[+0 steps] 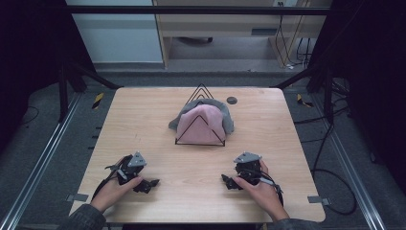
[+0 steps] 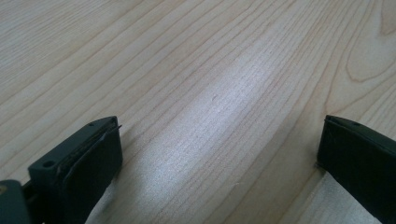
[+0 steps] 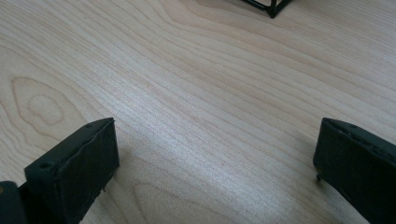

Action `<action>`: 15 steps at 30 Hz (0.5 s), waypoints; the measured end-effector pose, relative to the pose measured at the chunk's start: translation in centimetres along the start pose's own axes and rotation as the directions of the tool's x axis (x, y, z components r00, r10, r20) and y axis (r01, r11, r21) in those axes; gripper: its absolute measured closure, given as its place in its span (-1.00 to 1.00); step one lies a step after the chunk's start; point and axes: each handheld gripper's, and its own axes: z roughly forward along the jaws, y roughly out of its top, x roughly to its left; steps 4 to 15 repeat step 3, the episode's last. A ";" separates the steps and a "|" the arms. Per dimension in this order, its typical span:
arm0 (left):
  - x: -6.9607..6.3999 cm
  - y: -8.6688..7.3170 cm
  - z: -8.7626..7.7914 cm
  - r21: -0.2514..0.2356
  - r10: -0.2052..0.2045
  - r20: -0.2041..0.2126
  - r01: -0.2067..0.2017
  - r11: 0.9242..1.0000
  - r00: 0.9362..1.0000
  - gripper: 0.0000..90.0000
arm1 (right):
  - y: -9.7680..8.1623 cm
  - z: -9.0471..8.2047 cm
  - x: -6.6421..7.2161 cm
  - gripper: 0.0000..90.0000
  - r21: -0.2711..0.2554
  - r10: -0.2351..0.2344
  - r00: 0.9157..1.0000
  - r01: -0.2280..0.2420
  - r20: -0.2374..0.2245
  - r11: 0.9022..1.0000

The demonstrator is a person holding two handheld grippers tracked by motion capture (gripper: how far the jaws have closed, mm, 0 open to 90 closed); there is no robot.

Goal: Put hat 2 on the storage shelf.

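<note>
A: How much of the black wire rack (image 1: 200, 129) can you make out from above?

B: The pink cloth (image 1: 201, 125) and the grey cloth (image 1: 224, 115) drape over it, so its middle bars are hidden.

A: And in the right gripper view?

B: One corner of the rack (image 3: 267, 6); the top edge cuts off the rest.

A: The fingers?

B: In both gripper views the outer finger (image 2: 362, 163) runs off the right edge. From above, the left hand (image 1: 115, 189) covers part of the left gripper (image 1: 148, 184), and its fingers are too small to read.
</note>
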 end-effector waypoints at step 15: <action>0.0 0.0 -0.1 0.006 0.007 0.005 -0.008 1.000 1.000 -1.00 | 0.0 0.1 0.0 -1.00 -0.003 -0.001 1.000 0.001 0.000 1.000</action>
